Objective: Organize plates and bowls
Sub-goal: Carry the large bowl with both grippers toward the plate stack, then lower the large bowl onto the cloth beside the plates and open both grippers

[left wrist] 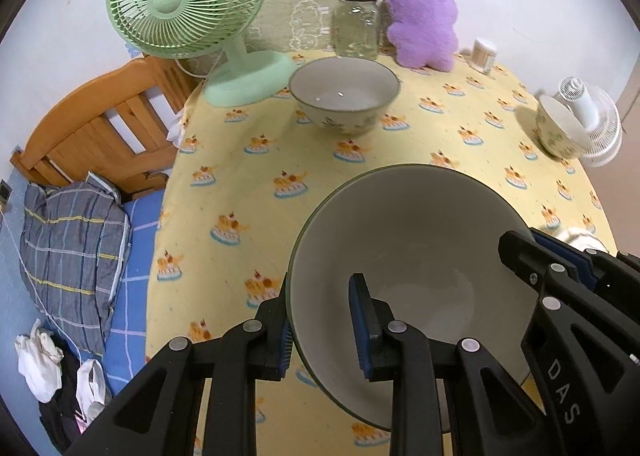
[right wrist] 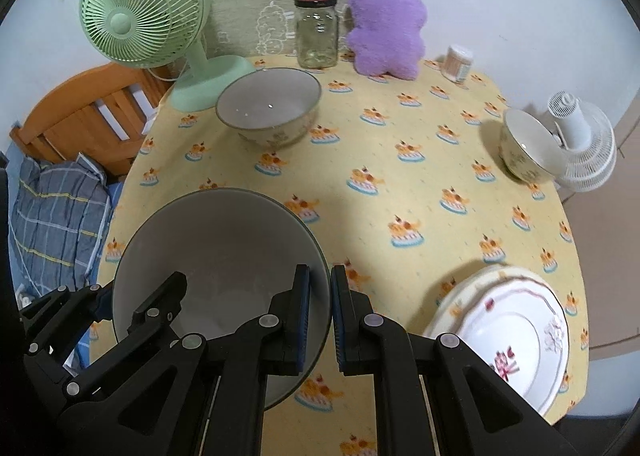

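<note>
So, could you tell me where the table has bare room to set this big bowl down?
The widest bare cloth lies in the middle, between the medium bowl, the small bowl and the plates. The back edge is crowded: green fan, jar, purple plush toy. Both grippers grip the big bowl by its rim.
</note>
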Demonstrator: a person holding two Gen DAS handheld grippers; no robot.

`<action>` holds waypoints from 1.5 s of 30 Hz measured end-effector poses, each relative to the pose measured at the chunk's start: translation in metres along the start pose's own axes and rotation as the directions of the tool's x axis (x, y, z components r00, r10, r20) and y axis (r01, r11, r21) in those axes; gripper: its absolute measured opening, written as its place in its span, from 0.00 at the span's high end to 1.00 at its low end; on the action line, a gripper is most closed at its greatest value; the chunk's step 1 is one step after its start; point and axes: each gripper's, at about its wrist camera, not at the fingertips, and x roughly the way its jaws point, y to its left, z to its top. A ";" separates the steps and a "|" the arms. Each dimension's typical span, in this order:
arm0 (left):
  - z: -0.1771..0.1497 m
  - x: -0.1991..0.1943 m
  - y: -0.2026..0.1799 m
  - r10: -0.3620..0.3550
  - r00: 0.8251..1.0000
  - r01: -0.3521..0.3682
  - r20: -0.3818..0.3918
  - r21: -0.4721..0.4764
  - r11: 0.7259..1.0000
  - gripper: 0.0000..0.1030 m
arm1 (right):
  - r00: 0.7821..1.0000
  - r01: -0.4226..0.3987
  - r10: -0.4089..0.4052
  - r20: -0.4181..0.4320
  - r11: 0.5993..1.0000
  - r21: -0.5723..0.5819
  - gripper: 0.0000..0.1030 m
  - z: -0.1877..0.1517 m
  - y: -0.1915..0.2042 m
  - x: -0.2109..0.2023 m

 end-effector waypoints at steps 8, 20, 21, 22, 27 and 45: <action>-0.029 -0.001 -0.024 -0.010 1.000 0.010 -0.029 0.008 1.000 0.77 | 1.000 0.000 0.000 -0.026 1.000 0.009 0.87 -0.032 -0.021 -0.003; -0.056 0.011 -0.050 -0.025 0.994 0.028 -0.103 0.023 0.999 0.77 | 0.996 0.013 -0.011 -0.085 1.000 0.023 0.87 -0.064 -0.041 0.010; -0.058 0.012 -0.051 -0.019 0.994 0.022 -0.105 0.024 0.999 0.77 | 0.996 0.011 -0.009 -0.088 1.000 0.022 0.87 -0.065 -0.042 0.011; -0.059 0.013 -0.053 -0.005 0.995 0.009 -0.103 0.031 0.999 0.77 | 0.996 0.007 -0.005 -0.090 1.000 0.022 0.87 -0.067 -0.042 0.012; -0.065 0.019 -0.053 0.004 0.992 -0.001 -0.126 0.026 1.000 0.77 | 0.995 0.001 0.000 -0.104 1.000 0.011 0.87 -0.072 -0.042 0.018; -0.065 0.000 -0.054 -0.042 0.996 0.047 -0.074 0.057 0.997 0.31 | 0.999 0.014 -0.016 -0.047 0.999 -0.028 0.40 -0.072 -0.036 0.004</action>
